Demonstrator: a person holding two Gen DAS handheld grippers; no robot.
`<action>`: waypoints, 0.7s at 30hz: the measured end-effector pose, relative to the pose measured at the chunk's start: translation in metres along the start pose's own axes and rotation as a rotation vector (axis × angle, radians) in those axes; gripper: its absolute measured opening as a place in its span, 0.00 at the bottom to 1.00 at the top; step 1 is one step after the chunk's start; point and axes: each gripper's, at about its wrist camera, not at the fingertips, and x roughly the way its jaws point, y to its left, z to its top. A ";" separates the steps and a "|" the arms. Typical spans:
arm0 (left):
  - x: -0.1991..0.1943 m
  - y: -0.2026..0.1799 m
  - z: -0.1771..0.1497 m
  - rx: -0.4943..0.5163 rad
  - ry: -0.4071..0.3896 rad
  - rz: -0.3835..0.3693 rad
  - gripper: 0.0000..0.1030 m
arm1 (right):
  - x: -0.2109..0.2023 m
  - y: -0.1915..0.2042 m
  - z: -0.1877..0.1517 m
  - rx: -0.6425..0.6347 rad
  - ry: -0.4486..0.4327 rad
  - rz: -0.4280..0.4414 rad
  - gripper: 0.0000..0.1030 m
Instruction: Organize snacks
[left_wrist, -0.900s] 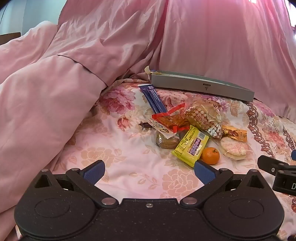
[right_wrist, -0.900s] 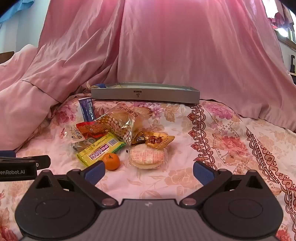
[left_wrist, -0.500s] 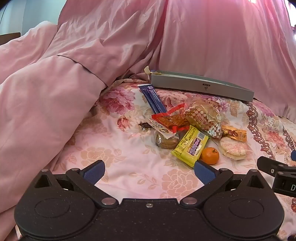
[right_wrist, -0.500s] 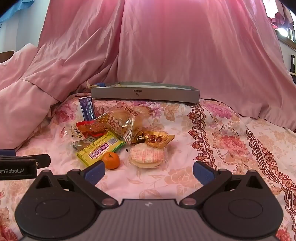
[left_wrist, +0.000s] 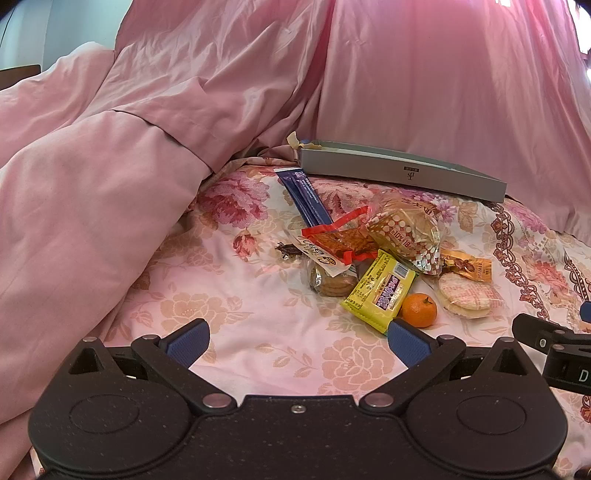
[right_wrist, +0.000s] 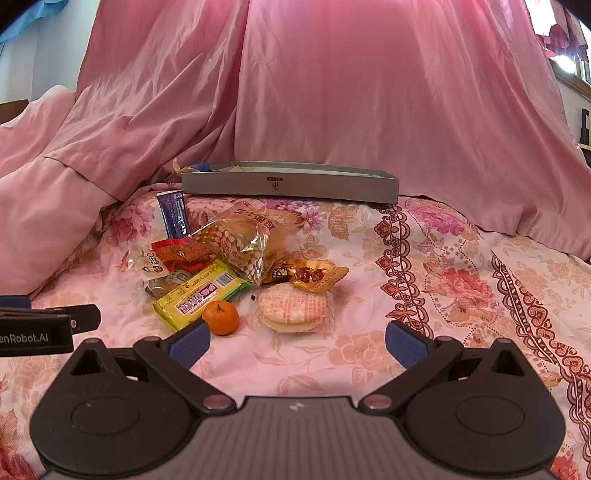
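Left gripper (left_wrist: 297, 338) spread wide, holding nothing; right gripper (right_wrist: 297, 339) same, both low in frame. Snack pile (right_wrist: 236, 266) mid-frame w/ mandarin (right_wrist: 221, 317) just ahead; grey box (right_wrist: 290, 182) behind, pink duvet (left_wrist: 92, 192) at left.

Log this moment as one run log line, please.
phase: pre-grasp | left gripper: open, empty | right gripper: open, empty | snack pile: loose on bedspread | gray box: behind pile

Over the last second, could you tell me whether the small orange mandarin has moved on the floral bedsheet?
No. The small orange mandarin still sits against the yellow snack packet's near corner, beside the round rice crackers.
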 end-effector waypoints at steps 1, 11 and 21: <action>0.000 0.000 0.000 0.000 0.000 0.000 0.99 | 0.000 0.000 0.000 0.000 0.000 0.000 1.00; 0.000 0.000 0.000 0.000 0.000 0.000 0.99 | -0.001 -0.002 0.001 -0.001 0.001 -0.001 1.00; 0.000 0.000 0.000 0.000 -0.001 0.000 0.99 | -0.001 -0.001 0.000 -0.001 0.001 -0.001 1.00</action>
